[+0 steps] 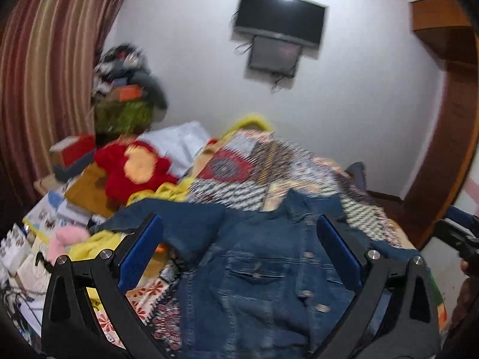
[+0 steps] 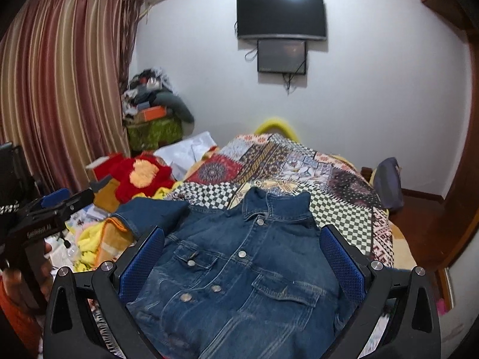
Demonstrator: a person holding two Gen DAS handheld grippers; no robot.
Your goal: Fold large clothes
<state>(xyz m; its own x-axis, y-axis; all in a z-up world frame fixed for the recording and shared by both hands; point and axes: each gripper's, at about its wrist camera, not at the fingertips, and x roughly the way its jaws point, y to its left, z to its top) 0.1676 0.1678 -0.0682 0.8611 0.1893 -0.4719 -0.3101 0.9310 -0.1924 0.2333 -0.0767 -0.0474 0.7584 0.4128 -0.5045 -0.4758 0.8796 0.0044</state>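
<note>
A dark blue denim jacket (image 2: 239,269) lies front-up on the patchwork bedspread (image 2: 299,161), collar toward the far wall, one sleeve stretched out to the left. It also shows in the left wrist view (image 1: 257,269), blurred. My right gripper (image 2: 242,239) is open above the jacket's chest, blue pads either side, holding nothing. My left gripper (image 1: 239,233) is open above the jacket too, empty. The left gripper also shows at the left edge of the right wrist view (image 2: 57,206). The right gripper's body shows at the right edge of the left wrist view (image 1: 458,236).
A red and yellow plush blanket (image 2: 140,176), a yellow blanket (image 2: 89,239) and scattered papers lie left of the jacket. A cluttered pile (image 2: 152,110) stands by the striped curtain (image 2: 60,89). A TV (image 2: 280,15) hangs on the far wall. A wooden wardrobe (image 1: 443,119) is at right.
</note>
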